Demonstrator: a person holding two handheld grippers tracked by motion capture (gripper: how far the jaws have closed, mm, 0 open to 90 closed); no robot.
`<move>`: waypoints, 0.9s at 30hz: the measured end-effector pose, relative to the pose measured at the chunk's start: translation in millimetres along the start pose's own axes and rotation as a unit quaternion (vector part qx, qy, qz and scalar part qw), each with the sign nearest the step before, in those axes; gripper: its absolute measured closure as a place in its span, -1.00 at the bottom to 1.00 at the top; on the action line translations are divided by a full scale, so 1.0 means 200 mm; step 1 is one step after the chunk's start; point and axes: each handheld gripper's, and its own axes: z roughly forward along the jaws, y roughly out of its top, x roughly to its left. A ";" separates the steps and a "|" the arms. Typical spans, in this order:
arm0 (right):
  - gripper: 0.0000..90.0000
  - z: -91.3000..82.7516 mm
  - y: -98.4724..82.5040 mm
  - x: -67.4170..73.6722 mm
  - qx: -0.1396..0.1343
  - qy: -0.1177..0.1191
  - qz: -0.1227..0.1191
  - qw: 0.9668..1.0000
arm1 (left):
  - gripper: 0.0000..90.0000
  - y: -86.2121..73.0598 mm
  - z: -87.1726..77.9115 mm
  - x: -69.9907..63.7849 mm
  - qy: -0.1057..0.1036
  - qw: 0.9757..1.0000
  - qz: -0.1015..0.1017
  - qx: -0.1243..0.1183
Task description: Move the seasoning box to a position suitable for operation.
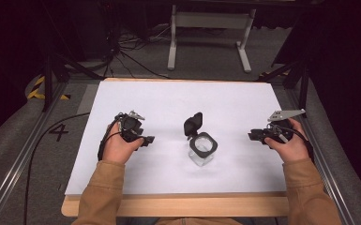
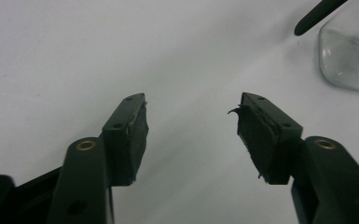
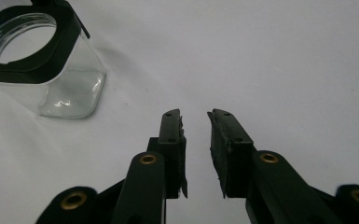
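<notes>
jar: clear square glass jar (image 1: 202, 149) with black collar and flip lid (image 1: 193, 123) swung open; set upright mid-surface (image 1: 169, 103), between both grippers, touched by neither
left gripper (image 1: 146, 139): fingers (image 2: 129, 135) spread wide, nothing held; jar seen off to its upper right
right gripper (image 1: 253, 136): fingers (image 3: 172, 140) parted narrowly, nothing held; jar seen at upper left
handling: judged rigid, smooth, likely slippery, breakable; empty, so fairly light
grip spot: flat opposite walls just below collar judged best; hinged lid to be avoided
</notes>
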 end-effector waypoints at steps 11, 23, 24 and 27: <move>0.95 -0.05 -0.06 0.01 -0.008 -0.013 0.012 1.000 | 0.21 0.10 -0.09 -0.06 -0.042 0.998 0.003 -0.054; 1.00 -0.03 -0.10 0.11 0.006 0.032 0.007 0.999 | 0.27 0.22 -0.14 -0.21 -0.081 0.991 0.048 -0.093; 1.00 -0.03 -0.10 0.12 0.006 0.033 0.006 0.999 | 0.27 0.22 -0.14 -0.21 -0.084 0.990 0.053 -0.097; 1.00 -0.04 -0.10 0.13 0.003 0.032 0.001 0.999 | 0.35 0.23 -0.15 -0.23 -0.086 0.989 0.053 -0.111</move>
